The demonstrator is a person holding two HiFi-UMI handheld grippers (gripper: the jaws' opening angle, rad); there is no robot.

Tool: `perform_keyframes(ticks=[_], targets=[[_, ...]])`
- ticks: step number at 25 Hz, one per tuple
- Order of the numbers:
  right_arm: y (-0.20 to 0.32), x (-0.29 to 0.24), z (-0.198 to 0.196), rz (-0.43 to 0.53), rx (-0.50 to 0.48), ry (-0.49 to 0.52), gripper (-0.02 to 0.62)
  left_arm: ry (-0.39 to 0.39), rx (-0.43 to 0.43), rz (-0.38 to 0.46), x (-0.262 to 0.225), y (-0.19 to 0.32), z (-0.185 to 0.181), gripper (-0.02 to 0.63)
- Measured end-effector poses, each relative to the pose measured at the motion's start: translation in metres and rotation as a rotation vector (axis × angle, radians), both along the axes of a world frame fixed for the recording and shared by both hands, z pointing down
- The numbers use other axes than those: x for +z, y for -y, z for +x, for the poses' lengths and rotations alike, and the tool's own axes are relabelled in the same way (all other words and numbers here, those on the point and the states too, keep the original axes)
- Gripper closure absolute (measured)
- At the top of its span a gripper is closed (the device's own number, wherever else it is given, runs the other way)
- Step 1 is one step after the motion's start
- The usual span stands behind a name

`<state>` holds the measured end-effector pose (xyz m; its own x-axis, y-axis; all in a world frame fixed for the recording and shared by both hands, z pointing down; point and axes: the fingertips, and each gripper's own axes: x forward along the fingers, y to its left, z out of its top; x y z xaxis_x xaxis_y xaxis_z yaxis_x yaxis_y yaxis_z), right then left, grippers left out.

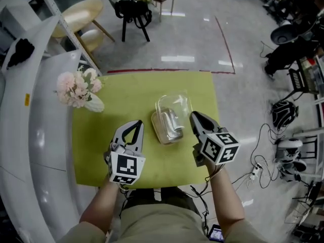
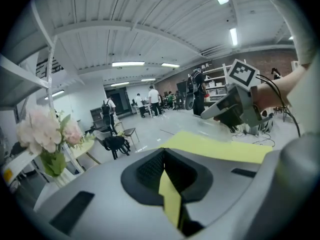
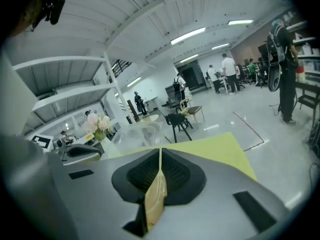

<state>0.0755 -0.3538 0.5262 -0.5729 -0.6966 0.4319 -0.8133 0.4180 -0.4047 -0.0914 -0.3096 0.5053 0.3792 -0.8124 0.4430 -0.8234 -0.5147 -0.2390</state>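
Note:
On the yellow-green table [image 1: 101, 135] a clear plastic box [image 1: 169, 119] stands with its lid tipped open; something pale lies inside. My left gripper [image 1: 138, 122] hovers left of the box, jaws shut with nothing between them, only a thin slit showing in the left gripper view [image 2: 164, 158]. My right gripper [image 1: 193, 115] sits close by the box's right side, also shut and holding nothing [image 3: 160, 155]. The box [image 3: 137, 133] shows just beyond the right jaws. Each gripper is seen from the other's camera: the right gripper [image 2: 235, 104], the left gripper [image 3: 82, 151].
A bunch of pink and white flowers [image 1: 77, 87] in a white vase stands at the table's far left corner. A white curved counter [image 1: 30, 151] runs along the left. Beyond the table are chairs [image 1: 134, 9], a red floor line [image 1: 223, 34], cables and equipment on the right.

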Motion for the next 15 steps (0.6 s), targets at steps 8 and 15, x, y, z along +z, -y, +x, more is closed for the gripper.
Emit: perform_keyframes(ticks=[8, 15], targets=[[-0.008, -0.127, 0.011, 0.229, 0.039, 0.062, 0.574, -0.016, -0.016, 0.183, -0.099, -0.004, -0.012, 0.598], [-0.037, -0.209, 0.02, 0.39, 0.061, 0.093, 0.572, -0.067, -0.012, 0.343, -0.178, -0.018, -0.015, 0.598]])
